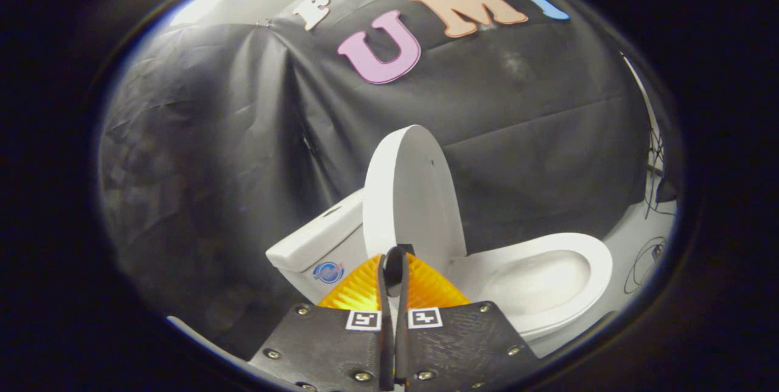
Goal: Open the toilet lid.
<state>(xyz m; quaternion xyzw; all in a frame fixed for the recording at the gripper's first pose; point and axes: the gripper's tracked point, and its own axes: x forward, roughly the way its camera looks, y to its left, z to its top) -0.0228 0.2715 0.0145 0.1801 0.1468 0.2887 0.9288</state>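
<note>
A white toilet stands just beyond my fingers. Its lid (411, 197) is raised upright, leaning back toward the tank (316, 237). The seat and bowl (548, 276) lie uncovered to the right of the lid. My gripper (394, 258) is shut, its two fingers pressed together with nothing between them. The fingertips sit just in front of the lid's lower edge, near the hinge, and I cannot tell whether they touch it.
Black cloth forms the booth wall (243, 136) behind the toilet. Thin cables (648, 255) trail over the light floor to the right of the bowl.
</note>
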